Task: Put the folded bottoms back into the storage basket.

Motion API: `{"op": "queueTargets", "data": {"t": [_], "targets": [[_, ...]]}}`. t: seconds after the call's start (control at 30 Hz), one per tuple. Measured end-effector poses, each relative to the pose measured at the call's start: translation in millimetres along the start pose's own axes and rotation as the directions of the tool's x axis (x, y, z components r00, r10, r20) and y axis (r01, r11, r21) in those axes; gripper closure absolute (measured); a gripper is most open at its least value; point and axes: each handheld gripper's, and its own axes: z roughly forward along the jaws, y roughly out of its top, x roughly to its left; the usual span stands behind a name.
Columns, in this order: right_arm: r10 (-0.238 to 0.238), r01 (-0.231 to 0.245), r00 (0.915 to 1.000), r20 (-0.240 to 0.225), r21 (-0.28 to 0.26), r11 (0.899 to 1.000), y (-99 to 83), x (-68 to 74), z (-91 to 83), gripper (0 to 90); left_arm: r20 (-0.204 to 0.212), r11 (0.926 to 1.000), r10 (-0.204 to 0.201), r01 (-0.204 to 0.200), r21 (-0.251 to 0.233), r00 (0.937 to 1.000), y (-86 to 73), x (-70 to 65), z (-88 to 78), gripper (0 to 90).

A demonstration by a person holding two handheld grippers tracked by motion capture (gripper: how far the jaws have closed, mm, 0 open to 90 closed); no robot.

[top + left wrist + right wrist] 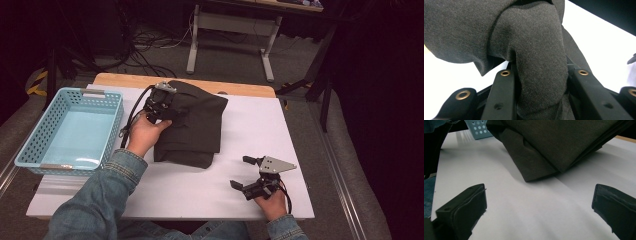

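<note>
Currently mid-grasp: left gripper (161,106) fingers pinching folded dark cloth (192,122) at frame centre, right gripper (256,181) fingers spread lower right; next probably lift toward blue basket (30,145) at left.

A dim lab or recording workspace: loose cables (145,47) tangle on the grey floor beyond the white-covered counter (250,125), beside a metal-legged desk frame (230,35).
</note>
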Motion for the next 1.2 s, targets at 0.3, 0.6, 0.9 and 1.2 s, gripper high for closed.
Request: {"op": "queueTargets", "data": {"t": [0.3,0.6,0.9,1.2], "targets": [[0.000,0.000,1.0000,0.000,0.000,1.000,0.0,0.0,0.0,0.5,-0.006,0.9996,0.022,-0.022,-0.019,0.9997,6.7,-4.9,-13.3,68.5],[0.000,0.000,1.0000,0.000,0.001,1.000,0.0,0.0,0.0,0.5,-0.012,0.9988,0.038,-0.038,-0.032,0.9992,13.0,-6.8,-27.1,68.7],[-0.001,0.001,1.0000,0.000,0.000,1.000,0.0,0.1,0.3,0.5,-0.026,0.9979,0.047,-0.048,-0.043,0.9986,19.6,-5.3,-42.0,68.8],[-0.002,0.002,1.0000,-0.001,0.002,1.000,0.1,0.3,0.7,0.5,-0.052,0.9968,0.056,-0.059,-0.053,0.9971,25.7,-2.0,-57.3,69.0]]}}
